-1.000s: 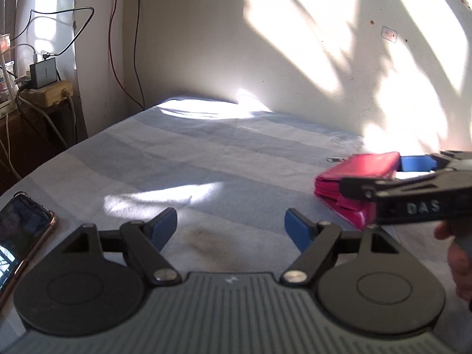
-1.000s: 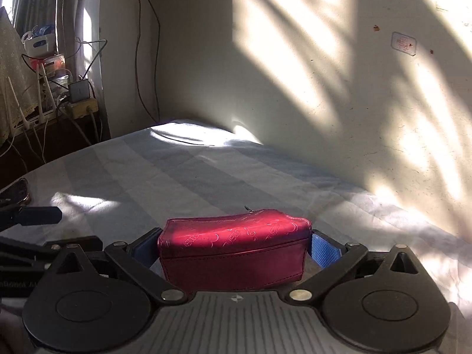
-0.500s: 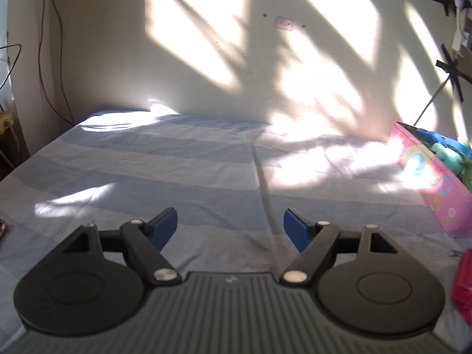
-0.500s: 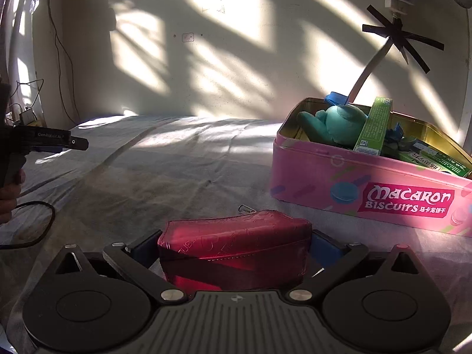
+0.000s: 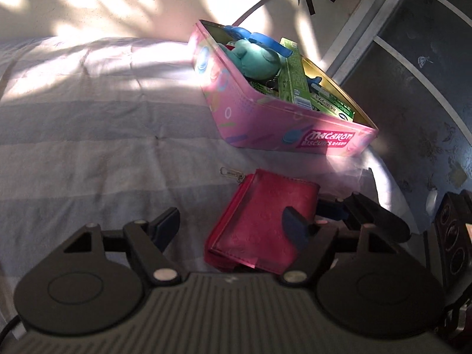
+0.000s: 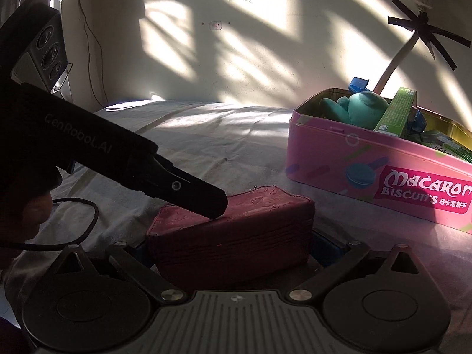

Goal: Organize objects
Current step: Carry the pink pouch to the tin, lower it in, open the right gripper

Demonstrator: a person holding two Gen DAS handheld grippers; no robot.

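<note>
A red embossed wallet (image 5: 265, 221) lies low over the striped bedsheet, held from the right by my right gripper (image 6: 230, 250), which is shut on the wallet (image 6: 236, 236). My left gripper (image 5: 230, 227) is open just above the wallet; its right fingertip (image 5: 295, 227) is over the wallet's top face, and the left fingertip is over the sheet. In the right wrist view the left gripper's finger (image 6: 188, 191) reaches across onto the wallet's top. A pink Macaron biscuit tin (image 5: 265, 112), open and holding a teal plush and green boxes, stands just beyond it (image 6: 368, 171).
A paperclip (image 5: 231, 172) hangs at the wallet's zipper. A dark metal-framed panel (image 5: 413, 88) stands right of the bed. A black cable (image 6: 79, 221) lies on the sheet at left. The wall (image 6: 236, 44) is behind the bed.
Both grippers have swung right toward the tin. The right gripper has carried the wallet down near the sheet before the tin, and the left gripper has come over the wallet.
</note>
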